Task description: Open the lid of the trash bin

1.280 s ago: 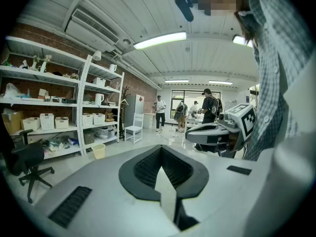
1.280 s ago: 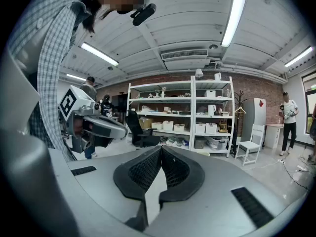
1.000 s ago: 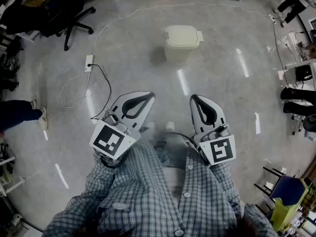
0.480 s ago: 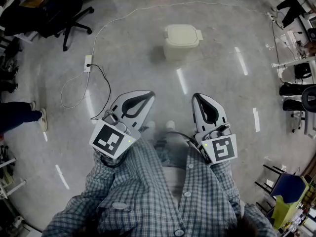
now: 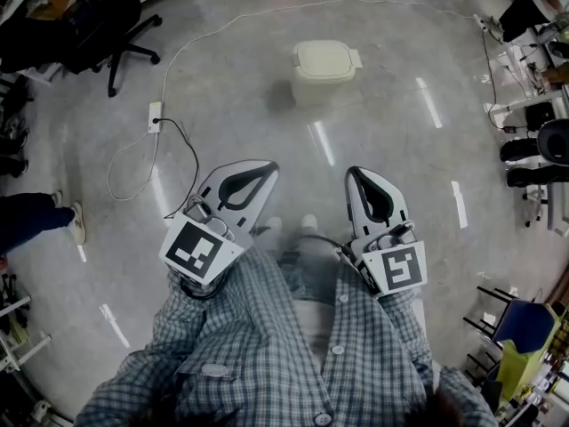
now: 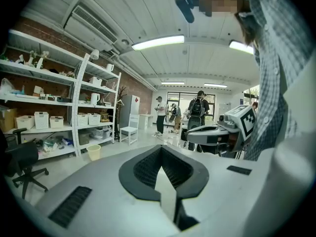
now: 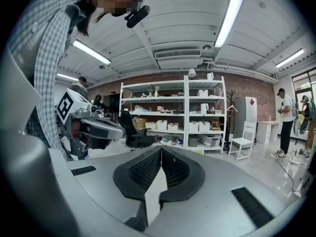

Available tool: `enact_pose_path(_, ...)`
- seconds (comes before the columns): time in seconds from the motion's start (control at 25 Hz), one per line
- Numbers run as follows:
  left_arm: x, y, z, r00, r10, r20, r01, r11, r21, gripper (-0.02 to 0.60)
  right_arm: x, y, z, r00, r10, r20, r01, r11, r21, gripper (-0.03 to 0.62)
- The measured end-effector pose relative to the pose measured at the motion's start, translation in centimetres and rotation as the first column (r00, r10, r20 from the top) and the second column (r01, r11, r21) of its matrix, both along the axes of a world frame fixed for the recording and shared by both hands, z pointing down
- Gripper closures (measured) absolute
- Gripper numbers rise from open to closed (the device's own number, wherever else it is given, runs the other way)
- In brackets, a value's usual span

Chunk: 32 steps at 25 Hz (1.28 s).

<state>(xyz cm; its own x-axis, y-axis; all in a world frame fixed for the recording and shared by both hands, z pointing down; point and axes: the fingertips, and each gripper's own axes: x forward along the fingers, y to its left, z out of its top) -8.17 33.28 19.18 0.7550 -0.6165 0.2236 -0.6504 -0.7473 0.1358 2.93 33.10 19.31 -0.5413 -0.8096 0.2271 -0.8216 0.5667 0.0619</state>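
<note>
At the far left stands a black wheeled office chair (image 5: 98, 20). Nearer us a white power strip (image 5: 155, 114) lies on the glossy grey floor (image 5: 240, 105), with a thin white cable (image 5: 120, 185) looping out from it. We judge those loops, just beside our path, could catch a foot on the way forward.

Our left claw (image 5: 269, 171), a grey two-jaw tool with a marker cube, is held close against the checked shirt (image 5: 267, 345). Its jaws are pressed together with nothing between them. The left gripper view looks across at shelving and distant people, not at the bin.

The cream plastic trash bin (image 5: 322, 83) stands on the floor well ahead of both claws, out of reach. Its flat lid (image 5: 323, 57) is down, and a small tab (image 5: 356, 58) juts from the right edge.

Our right claw (image 5: 352, 174) is likewise closed and empty, pointing out into the room.

We see several things that could go wrong:
- With both claws closed, reaching the lid before spreading the jaws would only shove it.
- The bin looks light and the floor slick, so a pull on the tab may lift or slide the whole bin instead of opening it.
- Bracing the body with one claw would guard against that, but a careless push could tip it.
- Neither gripper camera is aimed at the bin, so lining up on the tab depends on lowering the claws first.
</note>
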Motion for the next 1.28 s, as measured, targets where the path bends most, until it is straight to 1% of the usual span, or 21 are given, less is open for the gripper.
enact_pose_path(0.12, -0.4, 0.0, 0.1, 1.000, 0.012, -0.004, -0.012, 1.000, -0.001, 0.575, -0.4, 0.3, 0.1, 1.000, 0.013, -0.004, -0.013, 1.000, 0.002, 0.574)
enact_pose_path(0.28, -0.9, 0.4, 0.2, 0.999, 0.035, -0.010, -0.035, 0.999, 0.004, 0.575, -1.0, 0.8, 0.1, 0.999, 0.052, 0.010, -0.052, 0.999, -0.003, 0.574)
enact_pose_path(0.44, -1.1, 0.5, 0.2, 0.999, 0.052, -0.009, -0.051, 0.999, 0.012, 0.575, -0.9, 1.2, 0.3, 0.997, 0.076, 0.003, -0.076, 0.997, -0.012, 0.574)
enact_pose_path(0.68, -1.5, 1.1, -0.2, 0.997, 0.069, -0.018, -0.068, 0.997, 0.023, 0.575, -1.3, 1.6, 0.0, 0.997, 0.078, -0.013, -0.078, 0.997, 0.014, 0.574)
enact_pose_path(0.88, -1.7, 1.4, -0.5, 0.996, 0.088, -0.016, -0.087, 0.995, 0.042, 0.575, -2.1, 1.7, -0.1, 0.997, 0.079, -0.009, -0.079, 0.997, 0.013, 0.574)
enact_pose_path(1.12, -2.7, 1.6, -0.2, 0.997, 0.071, -0.031, -0.070, 0.997, 0.021, 0.575, -3.0, 1.8, 0.1, 0.998, 0.068, -0.018, -0.068, 0.998, 0.004, 0.574)
enact_pose_path(1.28, -2.6, 1.6, 0.3, 0.998, 0.064, -0.022, -0.063, 0.998, 0.017, 0.575, -2.4, 1.8, 0.8, 0.997, 0.068, -0.023, -0.068, 0.998, -0.007, 0.574)
